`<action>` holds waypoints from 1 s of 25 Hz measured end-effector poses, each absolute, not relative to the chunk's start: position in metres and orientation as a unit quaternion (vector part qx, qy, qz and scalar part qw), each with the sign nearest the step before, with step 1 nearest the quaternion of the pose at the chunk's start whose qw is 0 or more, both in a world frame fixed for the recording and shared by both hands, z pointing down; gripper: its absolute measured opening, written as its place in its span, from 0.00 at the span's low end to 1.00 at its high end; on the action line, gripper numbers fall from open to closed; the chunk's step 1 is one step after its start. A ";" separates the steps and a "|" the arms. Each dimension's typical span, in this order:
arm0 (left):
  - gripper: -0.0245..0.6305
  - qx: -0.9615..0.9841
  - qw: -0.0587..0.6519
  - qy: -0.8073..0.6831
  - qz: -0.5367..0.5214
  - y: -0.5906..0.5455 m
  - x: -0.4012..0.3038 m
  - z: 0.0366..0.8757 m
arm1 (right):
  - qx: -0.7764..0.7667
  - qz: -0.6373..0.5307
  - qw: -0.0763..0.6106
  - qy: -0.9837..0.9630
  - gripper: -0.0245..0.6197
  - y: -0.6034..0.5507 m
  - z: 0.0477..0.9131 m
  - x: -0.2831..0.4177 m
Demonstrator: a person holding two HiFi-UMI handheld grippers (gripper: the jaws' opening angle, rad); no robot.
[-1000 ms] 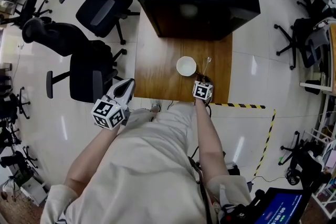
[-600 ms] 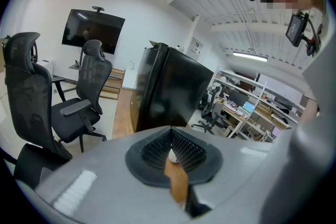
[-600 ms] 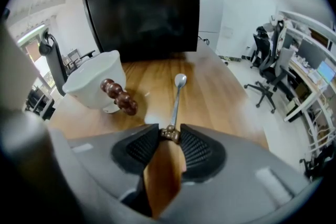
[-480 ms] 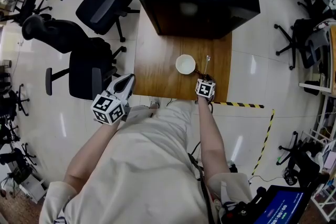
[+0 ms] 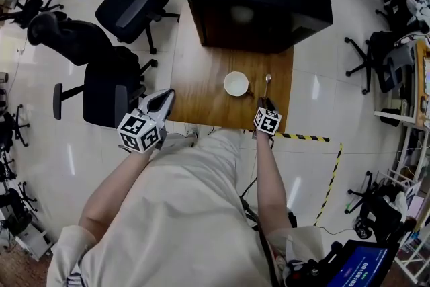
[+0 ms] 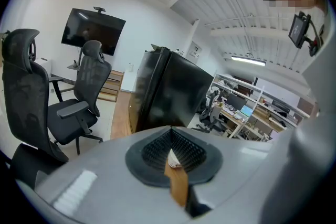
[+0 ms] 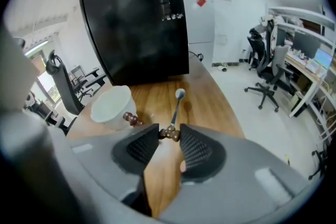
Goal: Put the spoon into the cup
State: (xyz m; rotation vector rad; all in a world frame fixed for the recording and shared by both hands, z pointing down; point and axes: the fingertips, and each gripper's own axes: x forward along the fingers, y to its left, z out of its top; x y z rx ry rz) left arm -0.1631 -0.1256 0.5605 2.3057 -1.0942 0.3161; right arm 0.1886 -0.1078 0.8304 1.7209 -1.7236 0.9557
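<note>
The spoon [image 7: 176, 110] has the right gripper [image 7: 169, 135] edged back toward the counter's [image 5: 201, 91] near edge, its 2 jaws just closing narrowly onto the beaded handle end. The spoon's bowl lies just right of the white cup [image 7: 111, 106]. The left gripper [image 6: 170, 132] hangs off the counter, jaws together.

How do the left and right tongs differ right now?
The left tongs are shut and empty; the right tongs have just been closing and grip the spoon by its beaded handle end. The left tongs sit off the table by its near left corner; the right tongs are over its near edge, right of the cup. Both carry marker cubes.
</note>
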 end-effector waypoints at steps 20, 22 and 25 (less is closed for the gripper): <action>0.04 0.885 0.278 -0.355 0.114 -0.139 -0.135 0.565 | 0.536 0.330 0.232 -0.742 0.23 -0.110 0.723 0.089; 0.04 0.885 0.279 -0.354 0.114 -0.139 -0.134 0.565 | 0.525 0.331 0.243 -0.746 0.23 -0.108 0.725 0.082; 0.04 0.885 0.279 -0.354 0.112 -0.139 -0.135 0.564 | 0.509 0.339 0.258 -0.748 0.23 -0.105 0.732 0.074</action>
